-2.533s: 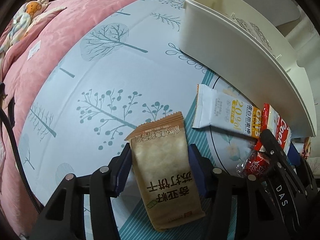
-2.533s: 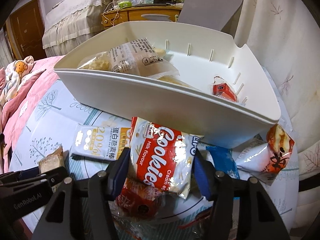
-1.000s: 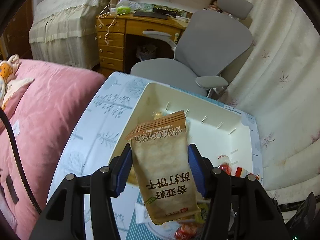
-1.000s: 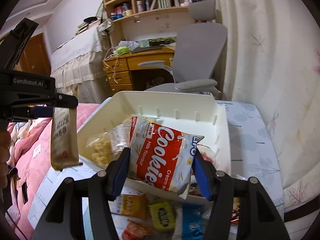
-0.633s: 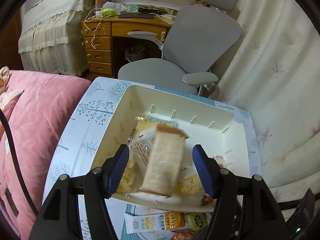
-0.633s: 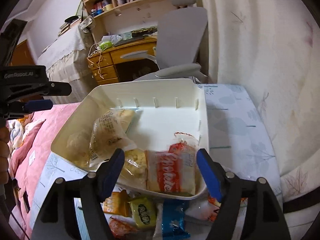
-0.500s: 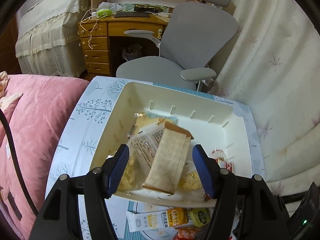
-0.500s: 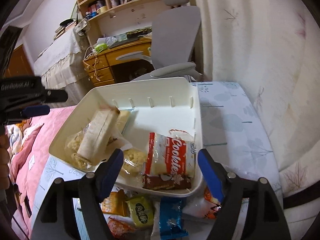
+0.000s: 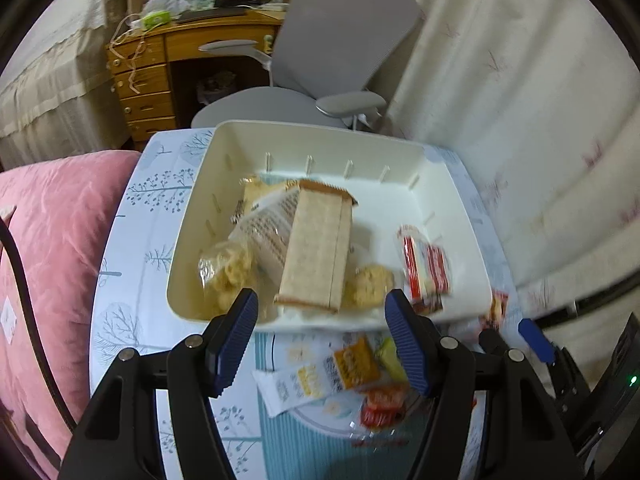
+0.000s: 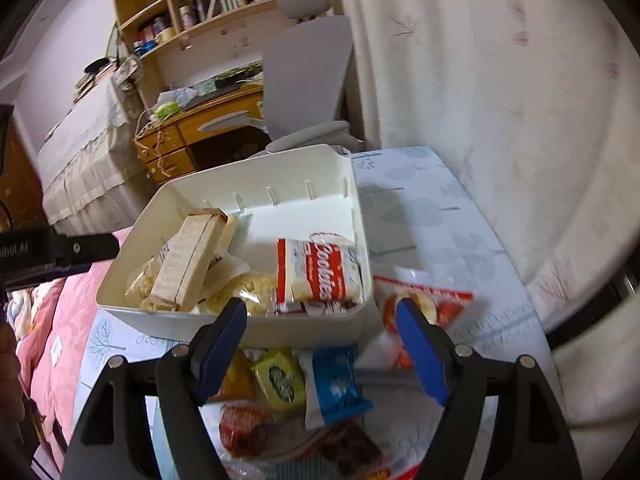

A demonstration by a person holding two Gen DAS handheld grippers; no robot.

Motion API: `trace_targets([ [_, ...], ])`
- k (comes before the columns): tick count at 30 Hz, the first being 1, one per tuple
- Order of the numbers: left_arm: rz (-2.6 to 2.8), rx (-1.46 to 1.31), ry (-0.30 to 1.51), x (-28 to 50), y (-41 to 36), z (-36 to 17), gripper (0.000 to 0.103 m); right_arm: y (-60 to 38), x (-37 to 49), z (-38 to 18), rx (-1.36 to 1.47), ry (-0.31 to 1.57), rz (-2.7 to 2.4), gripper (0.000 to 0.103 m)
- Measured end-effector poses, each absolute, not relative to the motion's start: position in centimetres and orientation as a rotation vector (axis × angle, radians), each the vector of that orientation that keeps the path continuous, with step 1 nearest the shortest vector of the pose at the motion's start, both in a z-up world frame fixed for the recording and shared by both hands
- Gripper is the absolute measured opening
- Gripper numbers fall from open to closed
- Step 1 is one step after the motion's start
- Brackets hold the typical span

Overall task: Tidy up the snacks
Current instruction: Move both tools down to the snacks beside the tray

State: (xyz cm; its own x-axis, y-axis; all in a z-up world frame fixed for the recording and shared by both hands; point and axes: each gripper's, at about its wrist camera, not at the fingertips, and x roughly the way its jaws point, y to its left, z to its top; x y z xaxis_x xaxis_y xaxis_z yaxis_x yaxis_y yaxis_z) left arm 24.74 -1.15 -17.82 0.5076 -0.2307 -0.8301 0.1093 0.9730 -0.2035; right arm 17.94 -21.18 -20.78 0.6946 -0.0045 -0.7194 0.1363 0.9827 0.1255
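Snacks [image 9: 316, 248] lie in the bin [image 9: 460, 208] beyond both empty, wide-open grippers [image 9: 322, 336] [image 10: 320, 344].

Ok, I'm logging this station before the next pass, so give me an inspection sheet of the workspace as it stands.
Surface: small table under a pale blue tree-print cloth.
Job's things: white bin holds the brown cracker pack, the red-and-white cookie pack and clear bags of puffed snacks.
Clutter: loose packets lie on the table in front of the bin, among them a blue packet and a yellow-green packet.
Grippers: left gripper and right gripper both open, nothing between the jaws.
Cables: black cable at the left edge, over the pink bedding.
Surroundings: grey office chair, wooden desk, curtain.
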Motion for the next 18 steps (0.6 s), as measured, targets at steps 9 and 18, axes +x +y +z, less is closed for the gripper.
trace_targets([
  [9,-0.291,-0.033,1.081,22.2,-0.3,-19.1,0.065,-19.3,13.4,-21.4,0.244,0.797,-0.145,0.077],
  [18,-0.366,0.115,1.084,20.0,-0.4,-20.9,0.065,-17.2,9.3,-23.7,0.258,0.769,-0.138,0.077],
])
